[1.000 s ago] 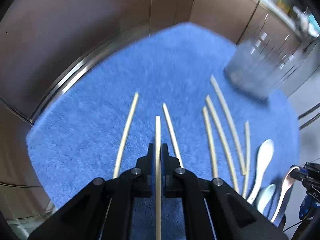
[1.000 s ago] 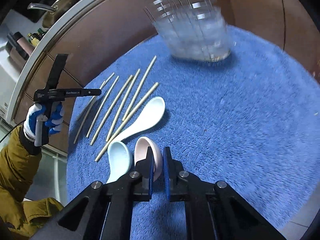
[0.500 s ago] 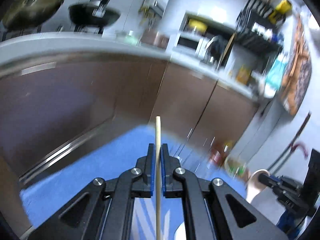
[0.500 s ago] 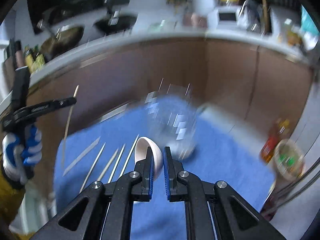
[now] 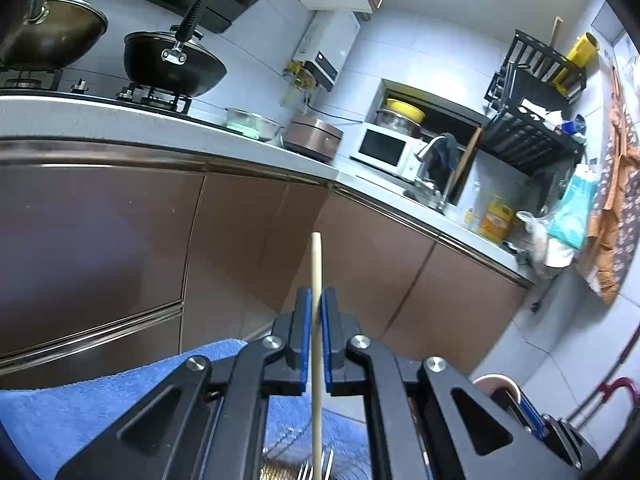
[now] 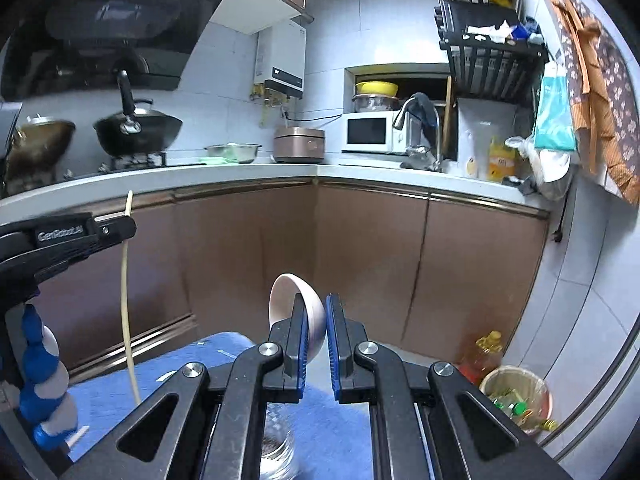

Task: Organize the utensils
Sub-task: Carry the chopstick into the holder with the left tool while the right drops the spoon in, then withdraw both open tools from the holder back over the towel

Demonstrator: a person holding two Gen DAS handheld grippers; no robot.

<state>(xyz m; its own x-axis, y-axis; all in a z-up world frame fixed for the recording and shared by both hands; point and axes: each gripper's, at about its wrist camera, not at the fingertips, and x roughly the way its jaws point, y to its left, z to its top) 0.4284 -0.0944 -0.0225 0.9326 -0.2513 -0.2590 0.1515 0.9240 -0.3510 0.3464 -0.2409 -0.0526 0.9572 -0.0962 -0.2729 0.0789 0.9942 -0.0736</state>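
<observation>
My left gripper (image 5: 315, 312) is shut on a pale wooden chopstick (image 5: 316, 264), which runs straight up between the blue pads, lifted off the blue towel (image 5: 80, 400). My right gripper (image 6: 317, 316) is shut on a pink ceramic spoon (image 6: 286, 296); its bowl stands up past the fingertips. The right wrist view also shows the left gripper (image 6: 128, 224) at the left with the chopstick (image 6: 125, 300) hanging down, in a blue-and-white gloved hand (image 6: 40, 380). A clear glass holder (image 6: 280, 452) sits on the towel (image 6: 180, 364) below the right gripper, mostly hidden.
Brown cabinet doors (image 6: 360, 260) and a white counter (image 6: 240, 170) with pans, a microwave and a sink stand ahead. On the floor at the right are a bin (image 6: 516, 396) of bottles and an oil bottle (image 6: 484, 348).
Both grippers rose and tipped up from pointing down at the towel to nearly level. The chopstick and the pink spoon came up off the towel with them; the other utensils dropped out of view.
</observation>
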